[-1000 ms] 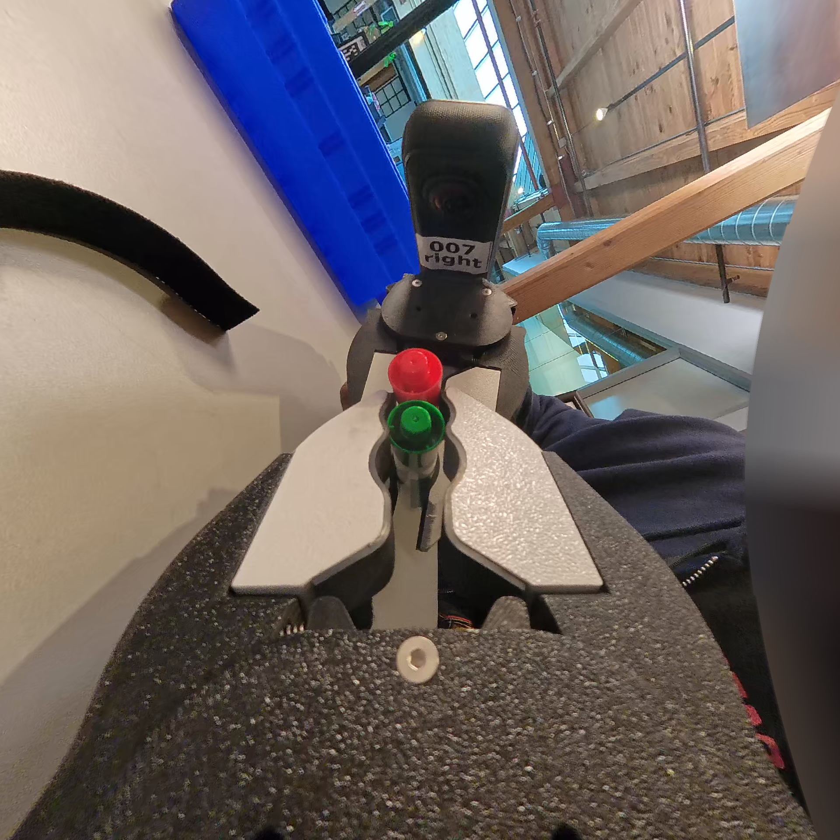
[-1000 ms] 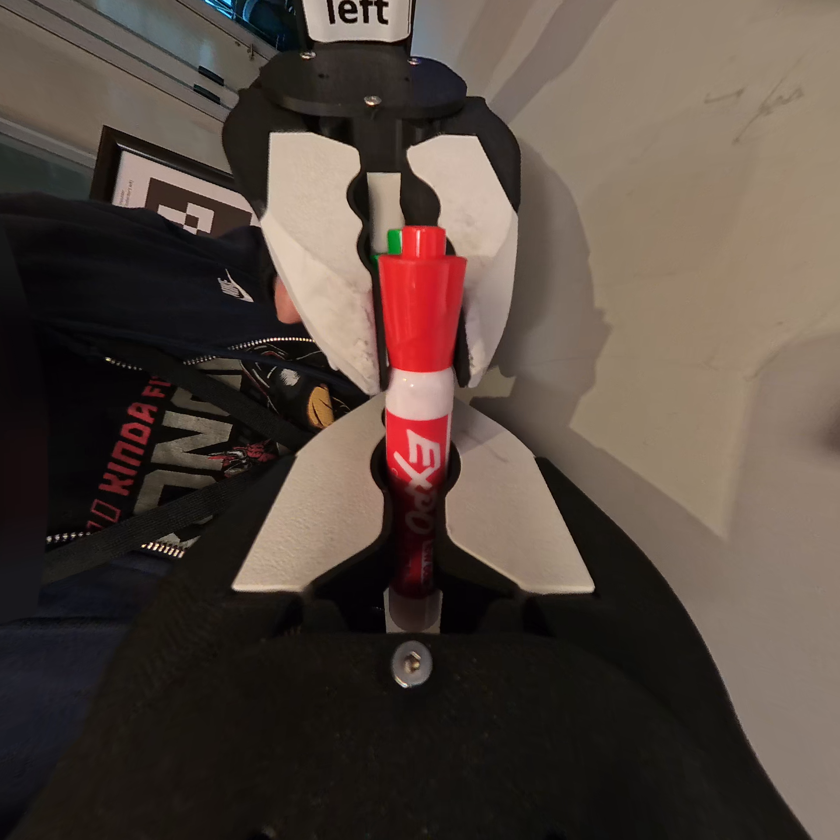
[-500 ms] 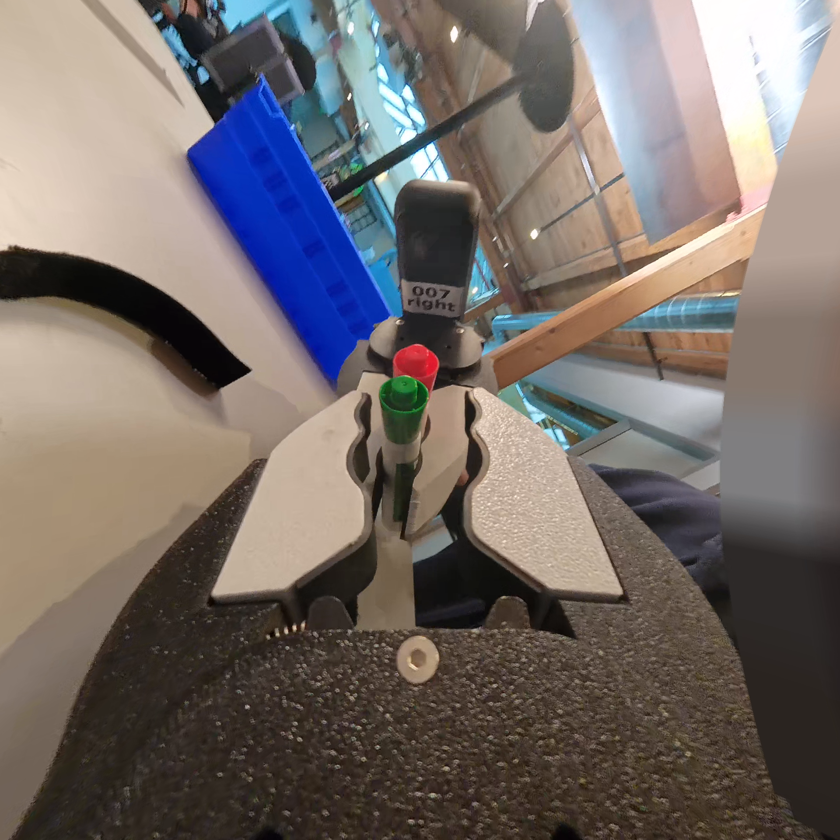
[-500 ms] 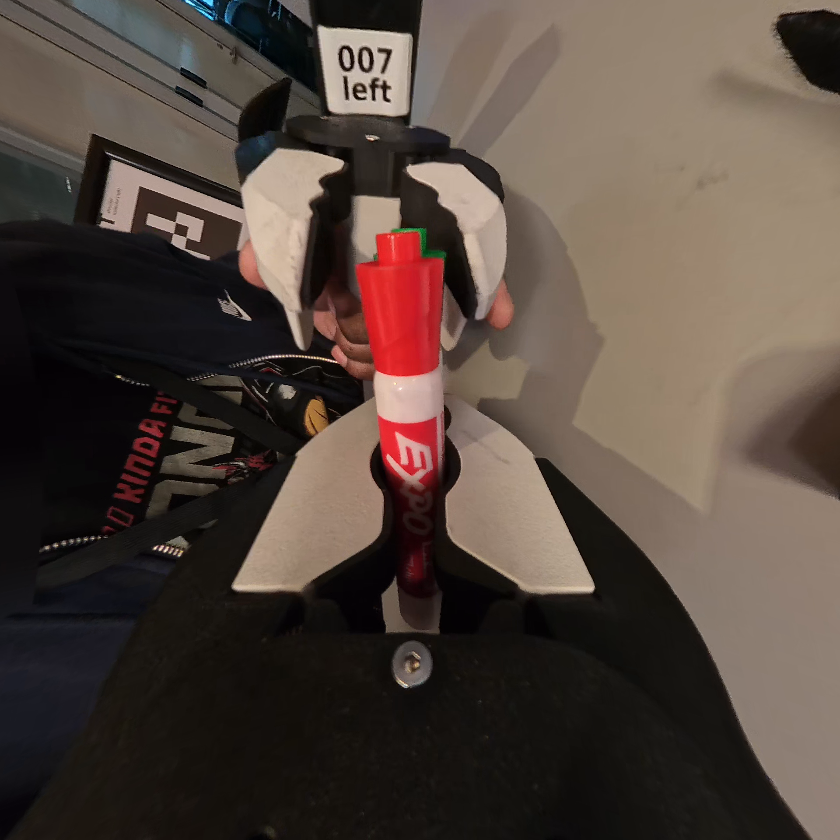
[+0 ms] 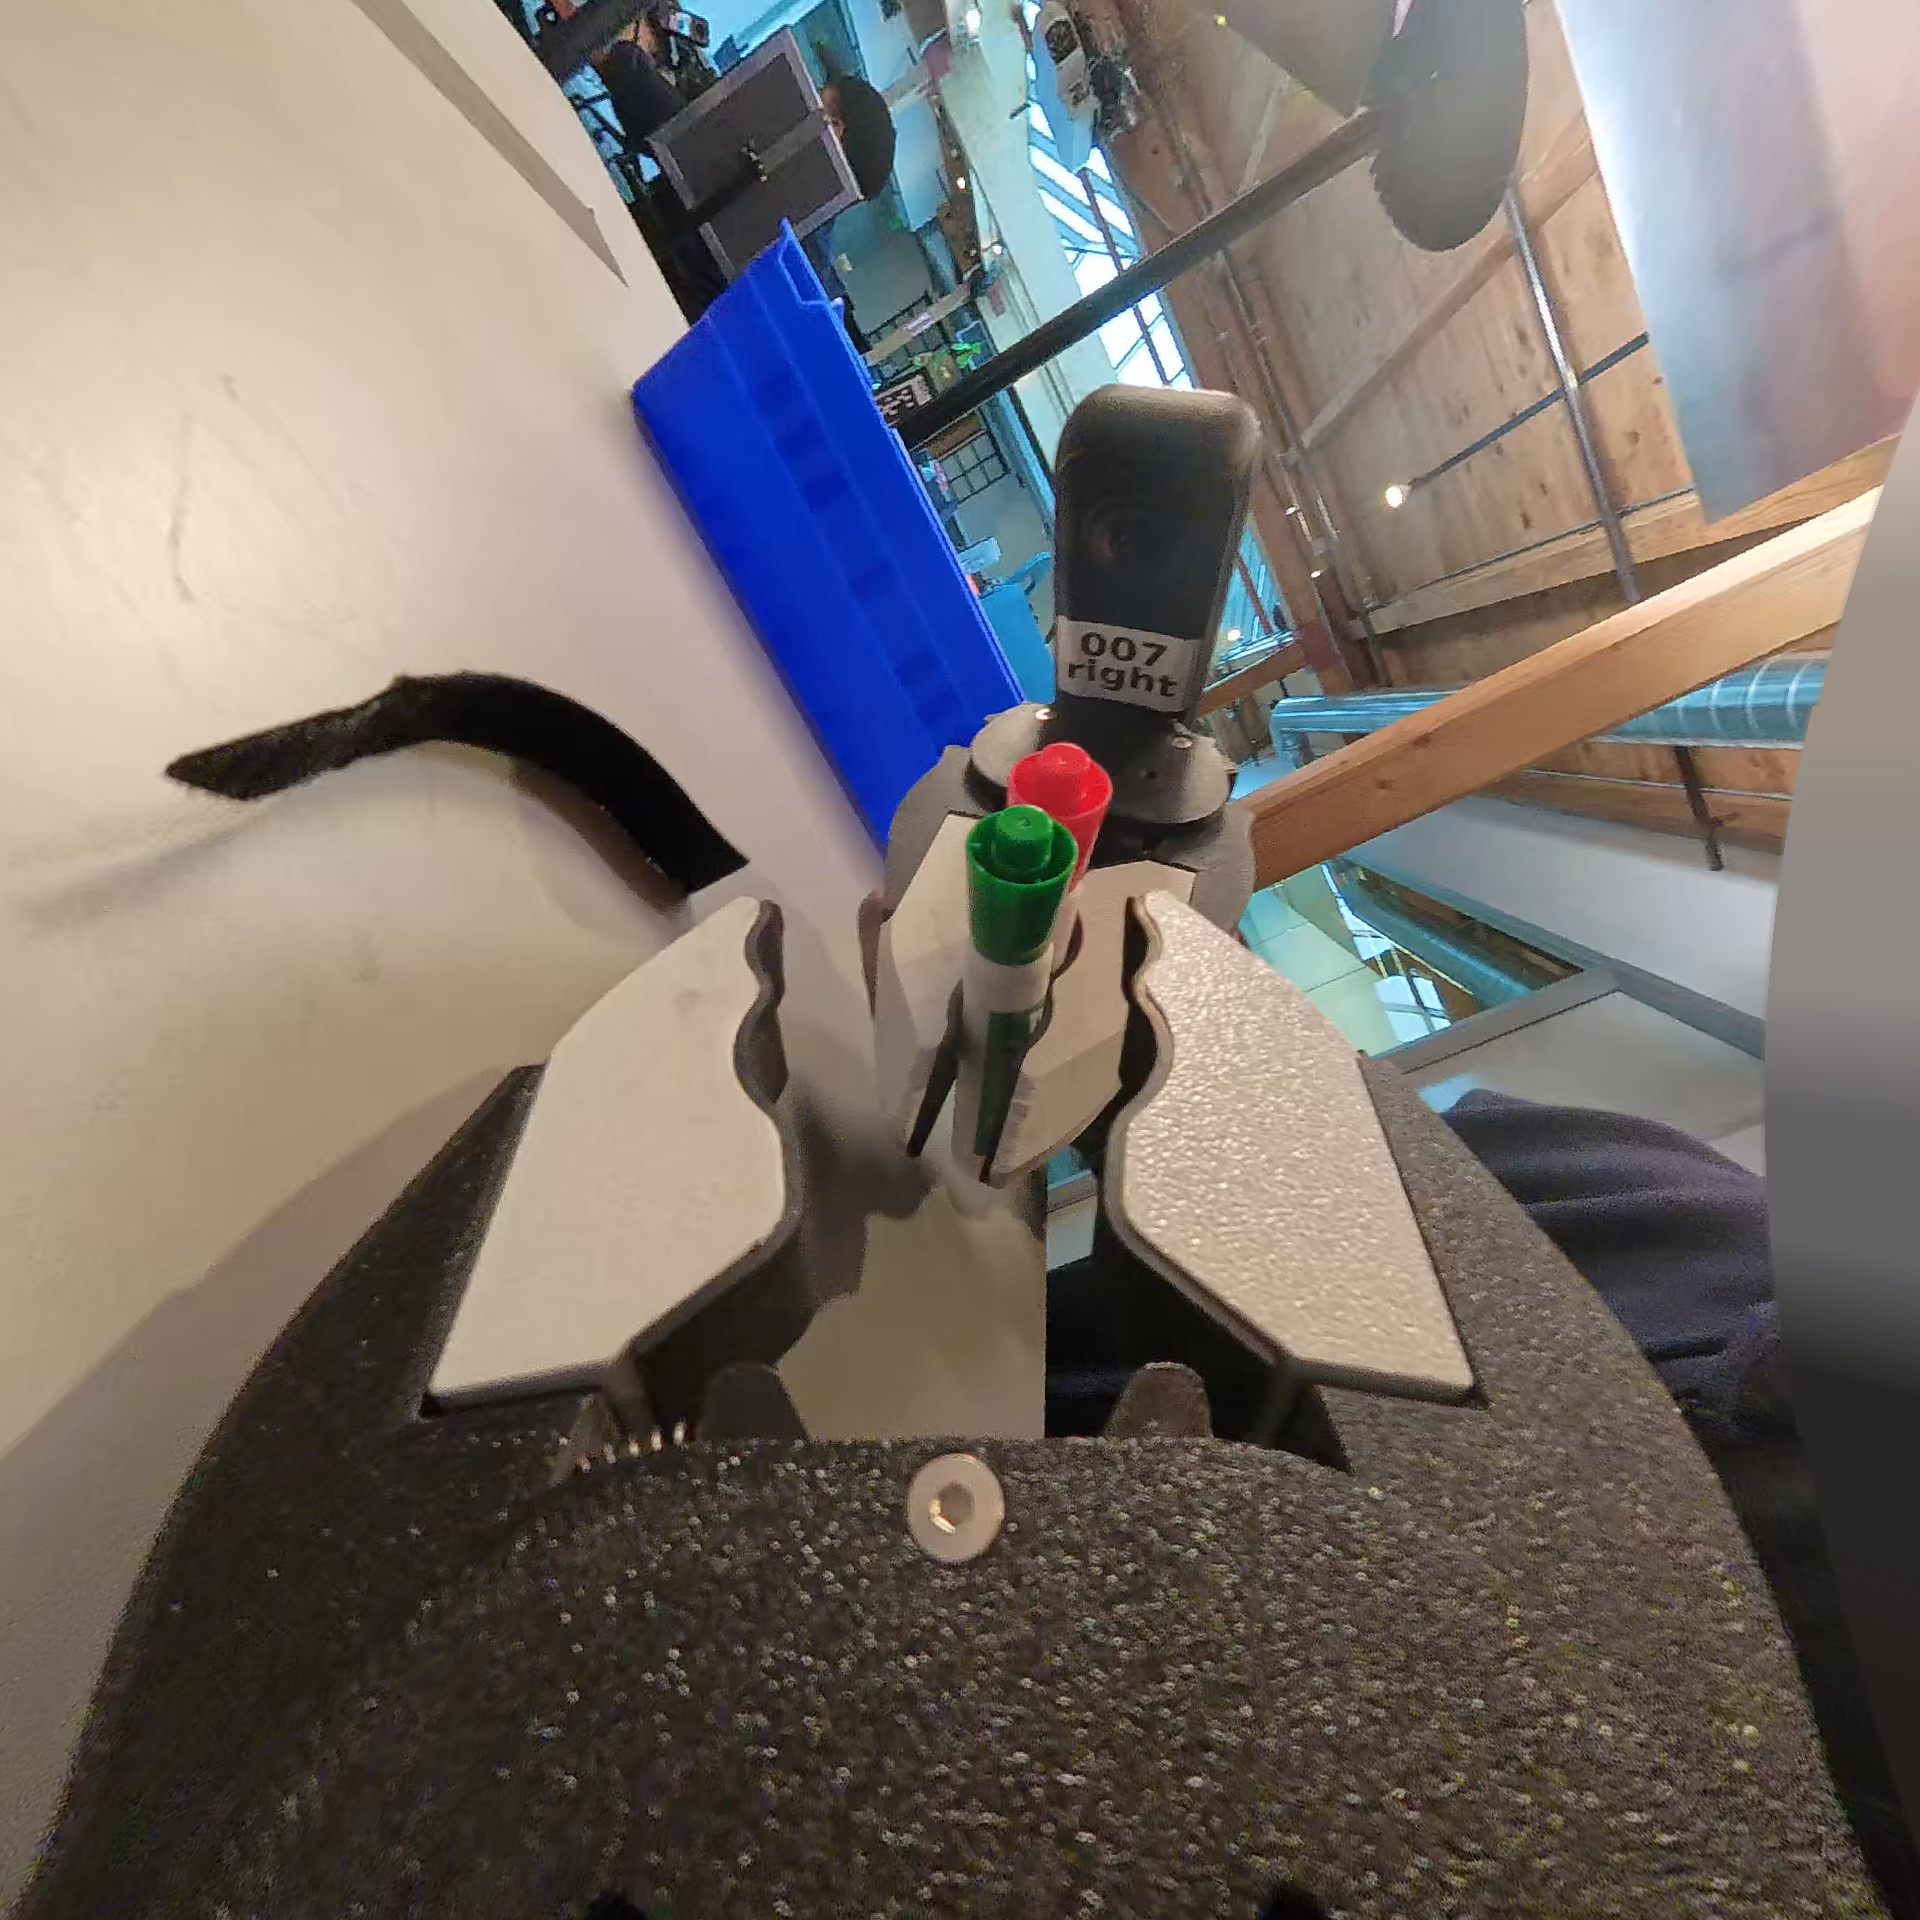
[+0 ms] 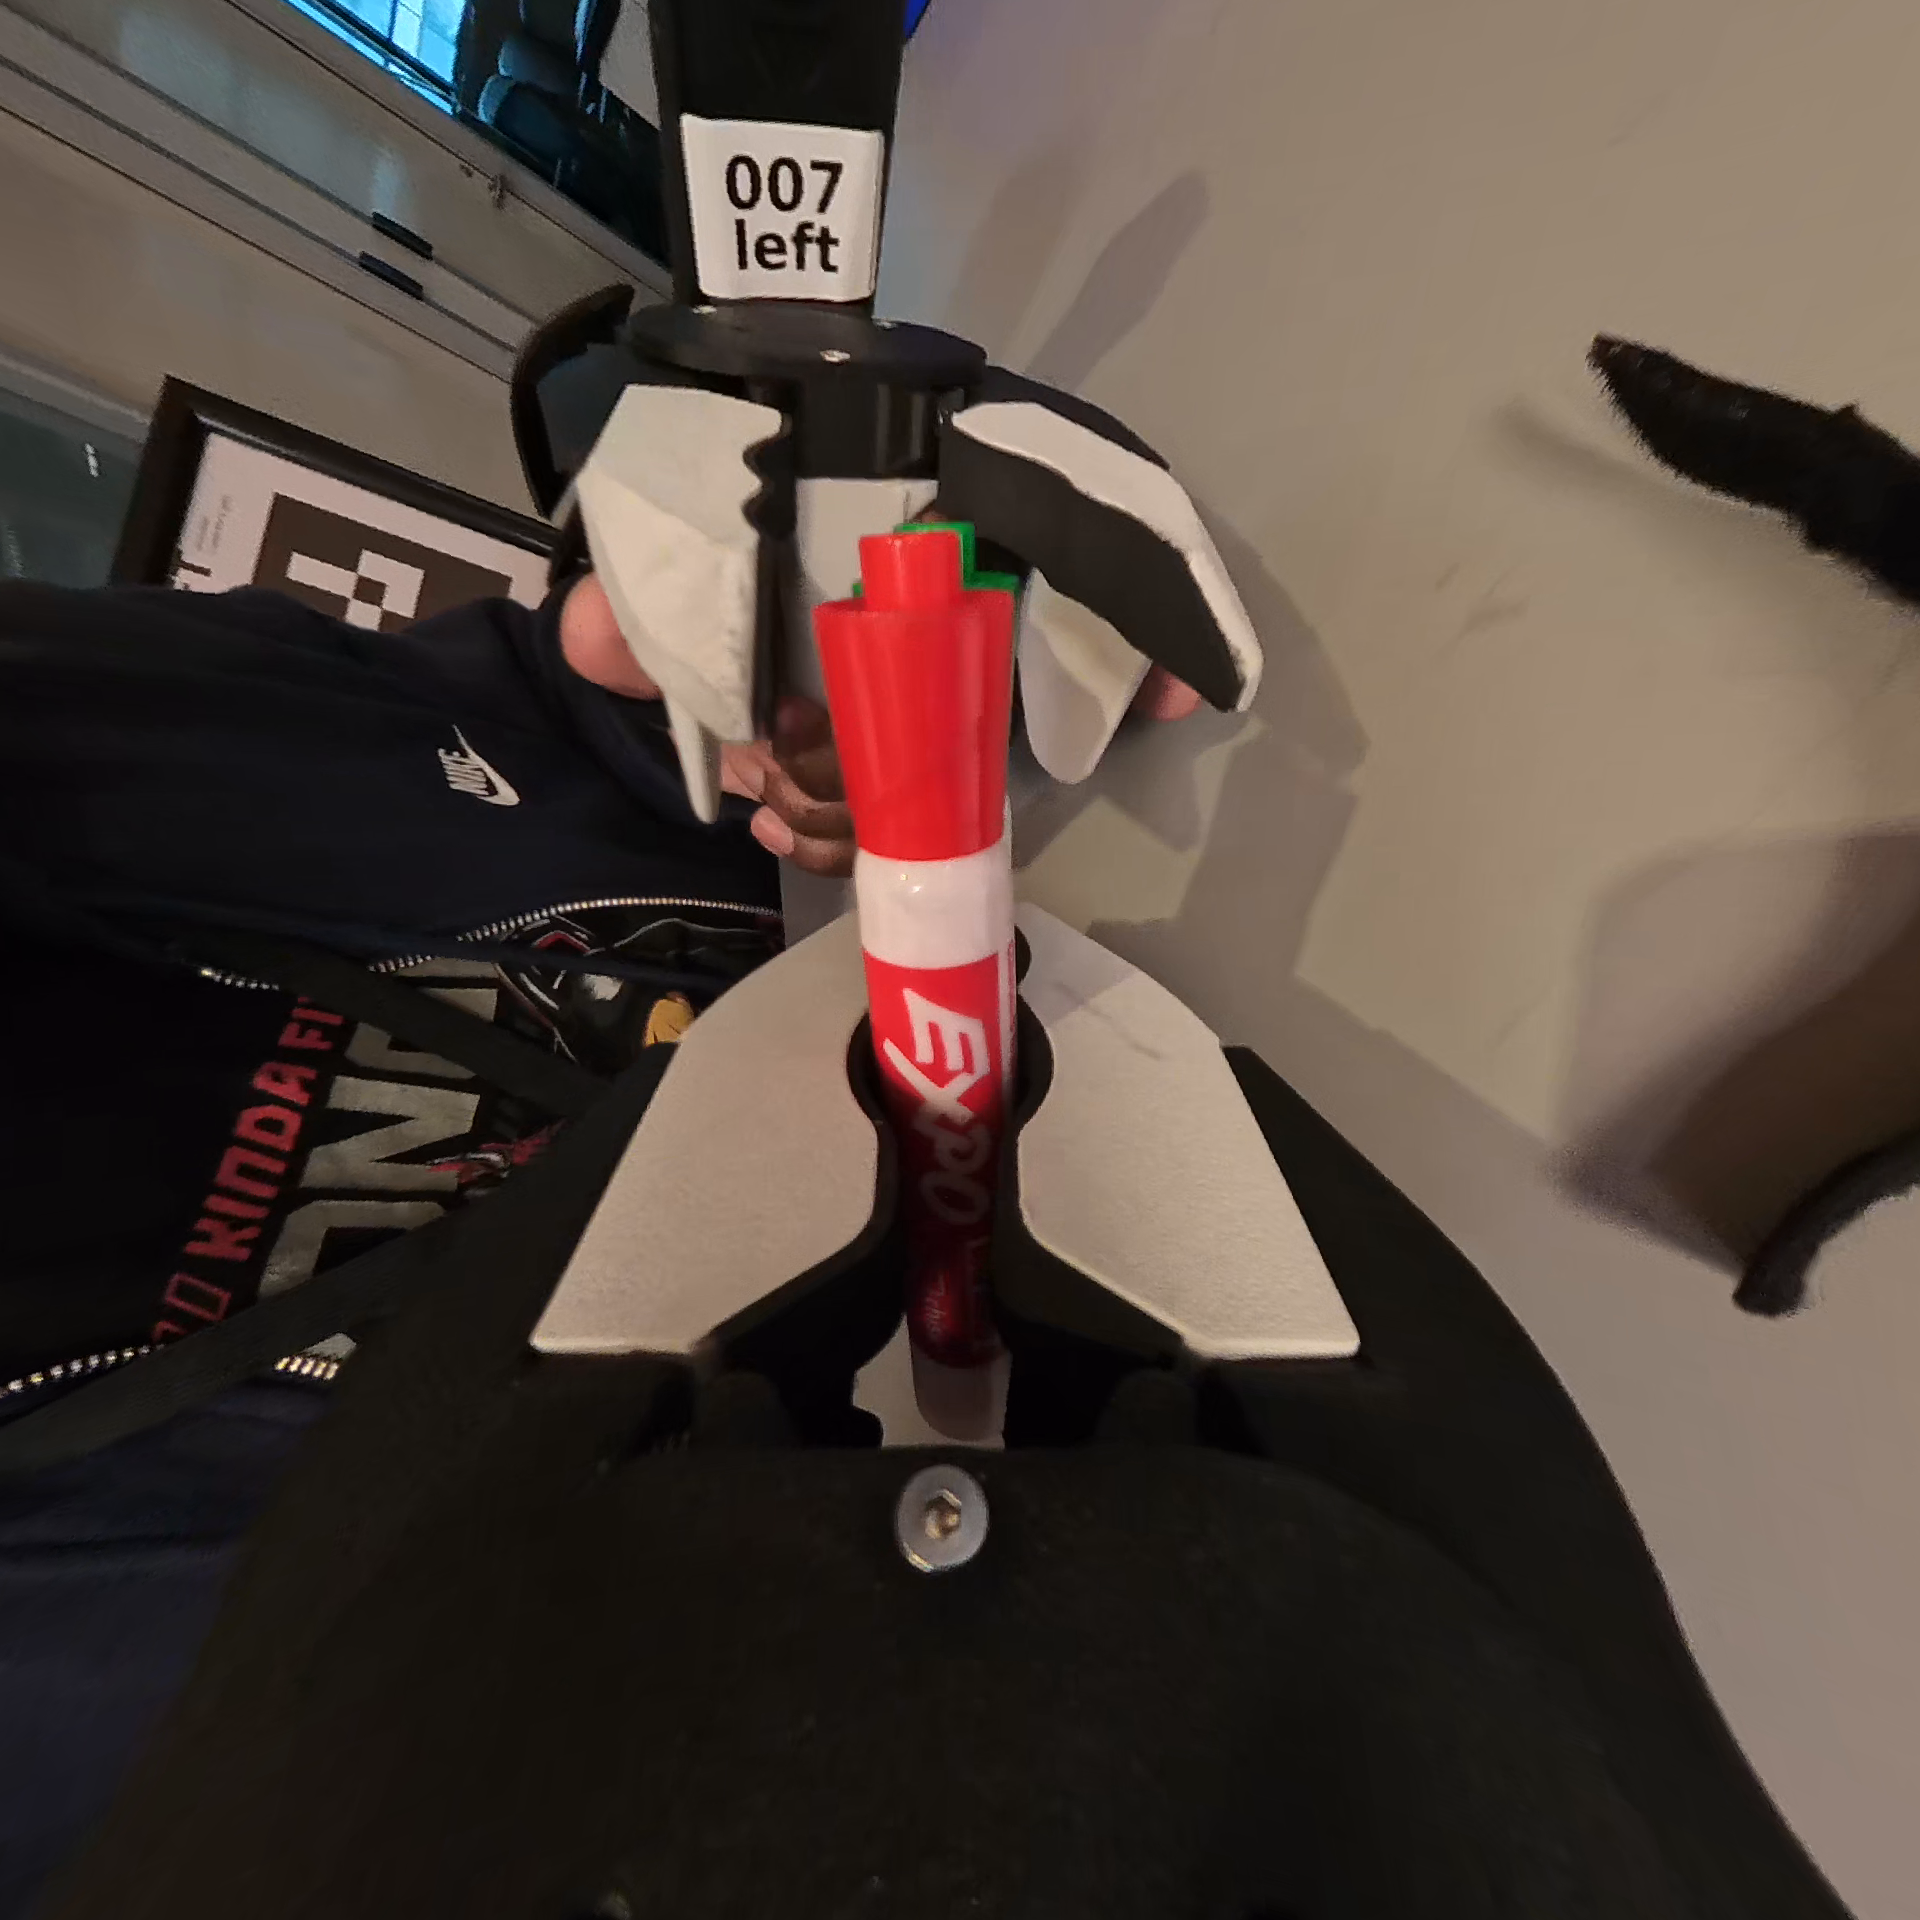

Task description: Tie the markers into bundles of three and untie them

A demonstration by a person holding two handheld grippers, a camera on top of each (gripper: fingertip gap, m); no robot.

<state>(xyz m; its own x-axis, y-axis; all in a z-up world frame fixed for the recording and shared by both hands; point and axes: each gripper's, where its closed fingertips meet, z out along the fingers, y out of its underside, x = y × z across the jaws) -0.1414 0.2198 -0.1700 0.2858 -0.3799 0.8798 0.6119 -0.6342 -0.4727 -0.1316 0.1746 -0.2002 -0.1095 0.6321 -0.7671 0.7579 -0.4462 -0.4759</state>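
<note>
My right gripper (image 6: pixel 935 935) is shut on a red marker (image 6: pixel 925 727), cap pointing forward. A green marker (image 6: pixel 961 540) lies behind it, only its cap showing. In the left wrist view both caps, green marker (image 5: pixel 1013 904) and red marker (image 5: pixel 1060 790), stick out of the right gripper (image 5: pixel 997 1039) towards me. My left gripper (image 5: pixel 951 914) is open, its fingers standing either side of the marker tips without touching them. It faces the right gripper head-on and also shows in the right wrist view (image 6: pixel 894 779). A black strap (image 5: pixel 582 738) lies curled on the white table.
A blue bin (image 5: pixel 821 520) stands on the table (image 5: pixel 260 416) beyond the strap. The strap's end (image 6: pixel 1766 457) shows at the right of the right wrist view. A person's dark jacket (image 6: pixel 312 779) is close behind both grippers. A framed marker card (image 6: pixel 343 561) stands at the back. About 5 cm separates my left fingertips from my right. My left gripper's tips are some 9 cm from the black strap (image 5: pixel 582 738).
My left gripper has opened, let go of the green marker and drawn back a little. The right gripper keeps both markers. The strap has come into the right wrist view.
</note>
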